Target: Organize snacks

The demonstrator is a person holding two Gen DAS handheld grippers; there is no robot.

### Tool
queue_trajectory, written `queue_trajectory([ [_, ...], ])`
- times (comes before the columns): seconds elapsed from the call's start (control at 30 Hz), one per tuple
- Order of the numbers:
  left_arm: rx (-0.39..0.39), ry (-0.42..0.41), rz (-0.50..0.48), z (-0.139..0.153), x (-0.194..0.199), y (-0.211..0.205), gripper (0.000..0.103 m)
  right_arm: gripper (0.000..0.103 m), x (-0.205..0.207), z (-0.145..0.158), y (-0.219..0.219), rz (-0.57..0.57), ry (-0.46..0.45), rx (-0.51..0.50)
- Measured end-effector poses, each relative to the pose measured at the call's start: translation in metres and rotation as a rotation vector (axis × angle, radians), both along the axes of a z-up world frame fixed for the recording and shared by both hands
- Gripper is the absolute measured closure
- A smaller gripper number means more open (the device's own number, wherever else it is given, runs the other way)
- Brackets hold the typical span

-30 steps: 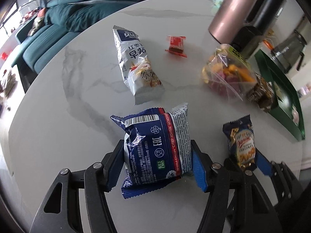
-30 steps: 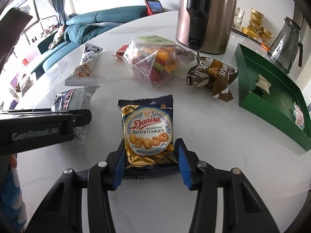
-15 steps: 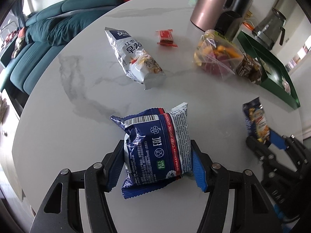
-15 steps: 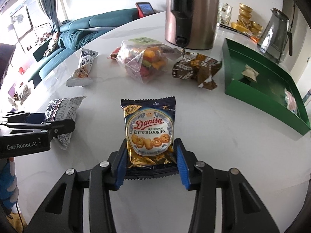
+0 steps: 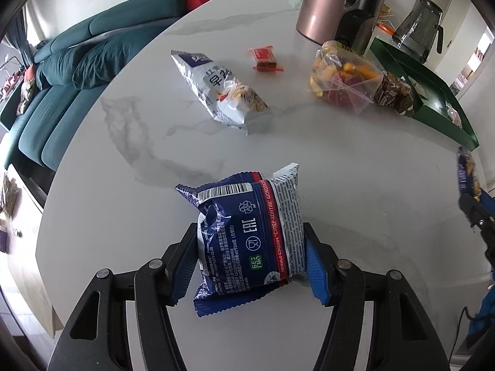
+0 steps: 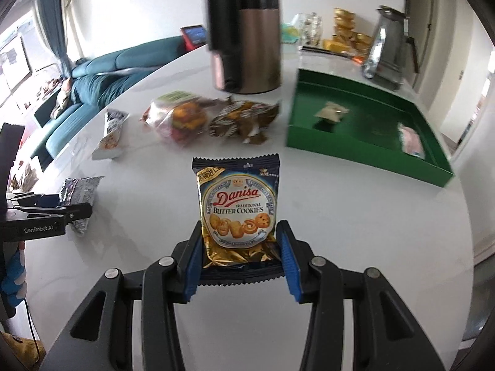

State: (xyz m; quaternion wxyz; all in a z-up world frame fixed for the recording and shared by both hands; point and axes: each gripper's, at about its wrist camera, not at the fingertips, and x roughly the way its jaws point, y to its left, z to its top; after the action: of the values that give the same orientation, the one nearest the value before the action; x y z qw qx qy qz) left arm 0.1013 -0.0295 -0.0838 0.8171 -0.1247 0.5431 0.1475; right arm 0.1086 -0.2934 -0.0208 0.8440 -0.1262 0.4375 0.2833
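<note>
My left gripper (image 5: 250, 247) is shut on a blue sandwich-cookie pack (image 5: 247, 228), held just above the marble table (image 5: 355, 160). In the right wrist view my right gripper (image 6: 239, 247) is shut on the lower part of a Danisa butter cookies pack (image 6: 238, 204), lifted upright off the table. Ahead and to its right stands the green tray (image 6: 355, 151), holding two small packets. The left wrist view catches the right gripper and its pack at the right edge (image 5: 467, 173).
On the table lie a white snack bag (image 5: 222, 92), a small red candy (image 5: 266, 58), a clear bag of colourful snacks (image 5: 340, 77) and a brown pack (image 5: 393, 92). A rose-gold flask (image 6: 247, 46) and a glass kettle (image 6: 386, 52) stand behind.
My right gripper has lifted the Danisa pack off the table and carried it toward the green tray. The left gripper keeps its grip on the blue pack and has rolled a little.
</note>
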Motion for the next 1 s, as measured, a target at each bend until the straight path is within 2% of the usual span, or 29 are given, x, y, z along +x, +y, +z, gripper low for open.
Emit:
queue_trajectory([
  [0.17,0.043,-0.048,-0.012,0.016,-0.001,-0.006,0.046,0.065,0.004,0.018,-0.028,-0.062,-0.040,0.012],
  [0.5,0.118,-0.195,-0.034,0.078,0.016,-0.017,0.046,0.065,0.024,0.072,-0.083,-0.175,-0.166,0.046],
  [0.8,0.164,-0.373,-0.144,0.151,0.060,-0.064,0.046,0.065,0.065,0.132,-0.105,-0.213,-0.310,0.084],
  [1.0,0.156,-0.449,-0.216,0.183,0.108,-0.099,0.046,0.065,0.105,0.151,-0.105,-0.222,-0.365,0.096],
])
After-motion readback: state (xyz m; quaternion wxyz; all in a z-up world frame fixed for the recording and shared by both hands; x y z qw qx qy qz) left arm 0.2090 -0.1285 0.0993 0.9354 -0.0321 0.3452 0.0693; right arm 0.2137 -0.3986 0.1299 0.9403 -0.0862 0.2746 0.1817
